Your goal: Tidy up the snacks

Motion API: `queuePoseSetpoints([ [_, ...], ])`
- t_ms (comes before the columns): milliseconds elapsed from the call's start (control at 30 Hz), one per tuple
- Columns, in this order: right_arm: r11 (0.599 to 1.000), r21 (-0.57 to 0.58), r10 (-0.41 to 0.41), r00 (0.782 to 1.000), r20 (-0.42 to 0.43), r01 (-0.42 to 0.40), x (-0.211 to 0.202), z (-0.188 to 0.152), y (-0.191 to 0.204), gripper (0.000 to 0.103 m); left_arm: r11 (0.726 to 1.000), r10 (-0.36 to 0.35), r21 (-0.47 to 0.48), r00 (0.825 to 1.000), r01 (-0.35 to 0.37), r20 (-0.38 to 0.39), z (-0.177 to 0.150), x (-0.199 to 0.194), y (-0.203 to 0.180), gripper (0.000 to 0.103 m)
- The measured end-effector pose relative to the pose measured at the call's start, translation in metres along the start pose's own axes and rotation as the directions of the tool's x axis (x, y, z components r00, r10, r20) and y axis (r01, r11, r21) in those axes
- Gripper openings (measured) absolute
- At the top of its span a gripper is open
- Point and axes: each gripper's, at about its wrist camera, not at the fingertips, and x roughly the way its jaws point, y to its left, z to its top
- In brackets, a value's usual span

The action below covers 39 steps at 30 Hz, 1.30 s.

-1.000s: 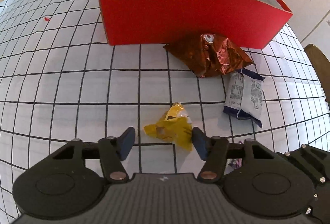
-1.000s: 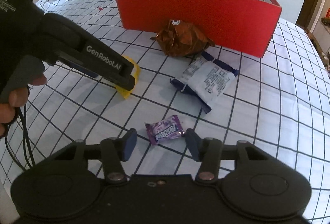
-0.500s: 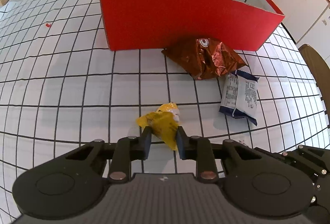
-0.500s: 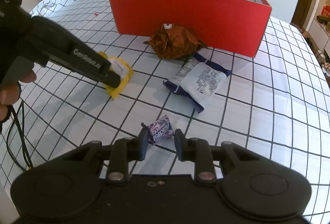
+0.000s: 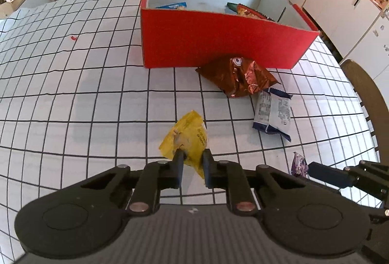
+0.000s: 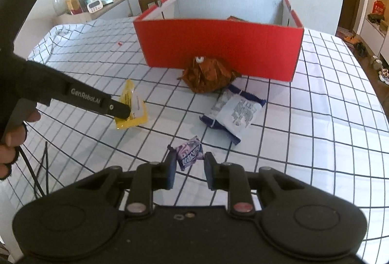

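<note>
the left gripper (image 5: 192,161) is closed tight on the yellow packet (image 5: 188,137), and the right gripper (image 6: 188,164), its jaws just closing, pinches the purple candy (image 6: 189,153).

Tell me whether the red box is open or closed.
Open. The red box has no lid over its top; snack packets show inside above its front wall.

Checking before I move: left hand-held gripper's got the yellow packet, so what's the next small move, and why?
Probably carry the yellow packet, clamped in the left hand-held gripper, up over the near wall of the red box and release inside; other snacks already lie in it.
</note>
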Motion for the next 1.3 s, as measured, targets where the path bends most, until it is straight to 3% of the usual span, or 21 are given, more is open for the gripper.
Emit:
queuePoseSetpoints([
  [300,1.000,0.010,0.018,0.997,0.076,-0.019,-0.035,0.021,0.001,0.023,0.999,-0.009,0.048,0.998,0.005,0.066,0.004,-0.044,-0.006,0.016],
  [633,1.000,-0.007,0.013,0.982,0.188,-0.012,-0.065,0.063,-0.004,0.023,0.997,-0.049,0.065,0.984,0.038,0.171,0.037,-0.088,-0.014,0.012],
  [700,1.000,-0.004,0.005,0.979,0.204,-0.004,-0.068,0.071,-0.008,0.023,0.993,-0.086,0.098,0.987,0.073,0.138,0.044,-0.086,-0.015,0.012],
  [833,1.000,0.011,0.013,0.976,0.218,-0.016,-0.069,0.074,-0.013,0.023,0.990,-0.045,0.135,0.995,0.032,0.093,0.036,-0.068,-0.021,0.012],
  [967,0.999,0.031,0.028,0.980,0.197,-0.035,-0.061,0.066,-0.016,0.023,0.995,-0.031,0.095,0.999,0.030,0.012,0.027,-0.041,-0.014,0.013],
  [1067,0.998,0.041,0.034,0.984,0.176,-0.041,-0.055,0.059,-0.017,0.023,0.998,-0.020,0.059,0.999,0.023,-0.046,0.022,-0.019,-0.009,0.022],
  [1167,0.997,0.053,0.039,0.987,0.159,-0.048,-0.049,0.054,-0.017,0.023,0.999,-0.019,0.029,0.996,0.022,-0.092,0.017,-0.001,-0.007,0.046],
  [1200,0.997,0.057,0.043,0.987,0.154,-0.052,-0.048,0.051,-0.017,0.023,1.000,-0.015,0.018,0.995,0.017,-0.102,0.017,0.005,-0.006,0.060],
  [1233,0.997,0.059,0.045,0.988,0.149,-0.054,-0.047,0.050,-0.017,0.023,1.000,-0.008,0.010,0.994,0.009,-0.107,0.016,0.011,-0.006,0.065],
  [1300,0.997,0.060,0.046,0.989,0.142,-0.055,-0.045,0.047,-0.017,0.023,1.000,0.007,-0.006,0.992,-0.008,-0.127,0.015,0.023,-0.006,0.065],
])
